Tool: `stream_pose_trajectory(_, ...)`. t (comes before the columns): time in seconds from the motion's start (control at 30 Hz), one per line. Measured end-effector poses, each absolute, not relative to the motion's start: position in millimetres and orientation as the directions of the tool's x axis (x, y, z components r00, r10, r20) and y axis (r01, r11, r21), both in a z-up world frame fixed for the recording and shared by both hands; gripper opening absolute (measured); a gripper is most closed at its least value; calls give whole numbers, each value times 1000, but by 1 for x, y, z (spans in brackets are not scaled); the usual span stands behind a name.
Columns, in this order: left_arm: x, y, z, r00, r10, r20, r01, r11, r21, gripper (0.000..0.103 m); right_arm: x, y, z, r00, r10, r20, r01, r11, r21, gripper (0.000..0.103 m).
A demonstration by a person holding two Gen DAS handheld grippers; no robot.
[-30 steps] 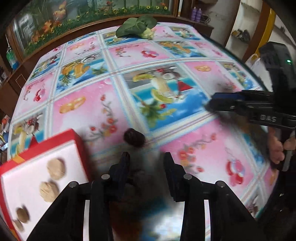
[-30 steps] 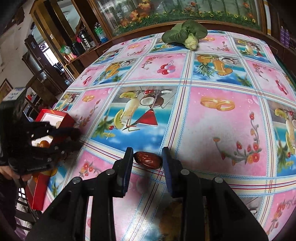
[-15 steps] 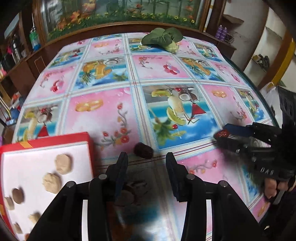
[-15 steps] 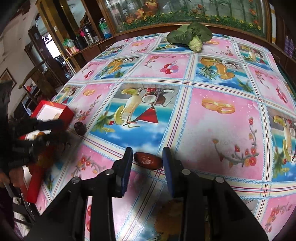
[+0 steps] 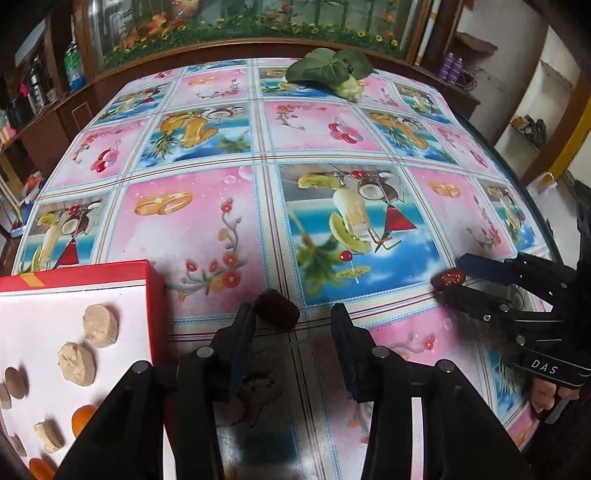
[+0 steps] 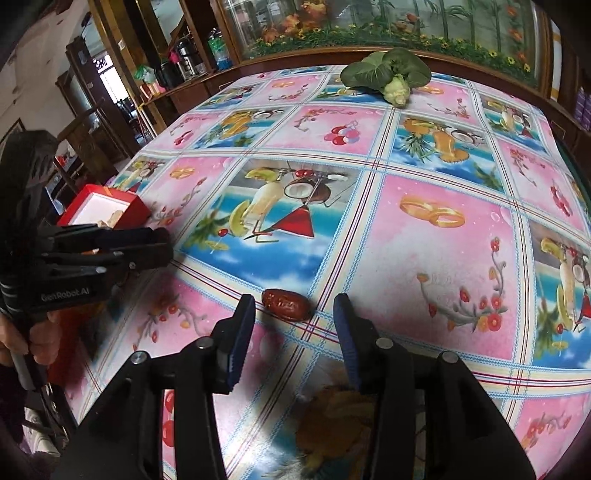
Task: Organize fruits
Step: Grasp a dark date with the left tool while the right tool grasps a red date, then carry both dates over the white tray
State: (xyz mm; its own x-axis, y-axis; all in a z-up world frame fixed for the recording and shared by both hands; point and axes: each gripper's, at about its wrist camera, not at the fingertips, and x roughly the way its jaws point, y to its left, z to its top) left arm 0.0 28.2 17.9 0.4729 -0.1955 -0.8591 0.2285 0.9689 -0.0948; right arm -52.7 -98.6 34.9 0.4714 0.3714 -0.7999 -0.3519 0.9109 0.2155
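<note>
A dark red date (image 5: 277, 308) lies on the patterned tablecloth just ahead of my open left gripper (image 5: 291, 325), nearer its left finger. A second, redder date (image 6: 286, 304) lies just ahead of my open right gripper (image 6: 293, 314); it also shows in the left wrist view (image 5: 448, 277) between the right gripper's fingertips. A red box (image 5: 74, 332) with a white inside holds several beige slices and orange pieces, left of my left gripper. The box also shows in the right wrist view (image 6: 105, 208), behind the left gripper (image 6: 162, 247).
A green leafy vegetable (image 5: 330, 72) lies at the far edge of the table, also in the right wrist view (image 6: 388, 75). A wooden cabinet with a painted glass panel (image 5: 240, 18) stands behind the table. Shelves with bottles stand at the left.
The left gripper has swung right and come closer to the dark date, with the box now further left. The right gripper has held still over the red date.
</note>
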Motion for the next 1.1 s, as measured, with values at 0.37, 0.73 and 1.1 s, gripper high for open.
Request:
stream_pose_trajectory(0.37, 2, 24, 16, 500, -165, -850, 240, 970, -47, 26, -61, -78, 32, 535, 277, -798, -398, 916, 52, 38)
stream_pose_trajectory(0.73, -4, 21, 17, 515, -142, -846, 246, 969, -13, 19, -62, -85, 37, 543, 299, -785, -383, 920, 85, 31)
stream_pose_trajectory(1.1, -41, 21, 49, 597, -203, -776, 257, 965, -55, 19, -55, -105, 50, 575, 362, -734, -323, 925, 203, 31)
